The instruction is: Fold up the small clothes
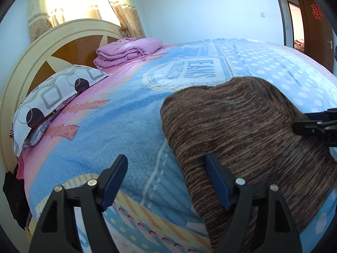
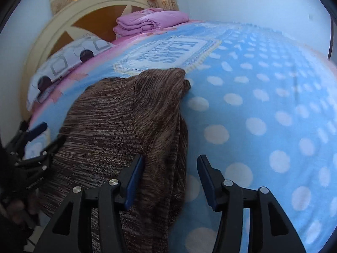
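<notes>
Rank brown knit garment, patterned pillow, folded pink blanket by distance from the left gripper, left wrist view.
From the left gripper, jaws open:
1. Brown knit garment: lies under the right-hand finger, spreading to the right on the blue bedspread.
2. Patterned pillow: farther up on the left, near the headboard.
3. Folded pink blanket: farthest, at the top against the headboard.

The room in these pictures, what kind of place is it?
Most likely a home bedroom: a bed with a blue blanket and a curved headboard, a patterned pillow, and a folded pink quilt near a curtained window.
</notes>
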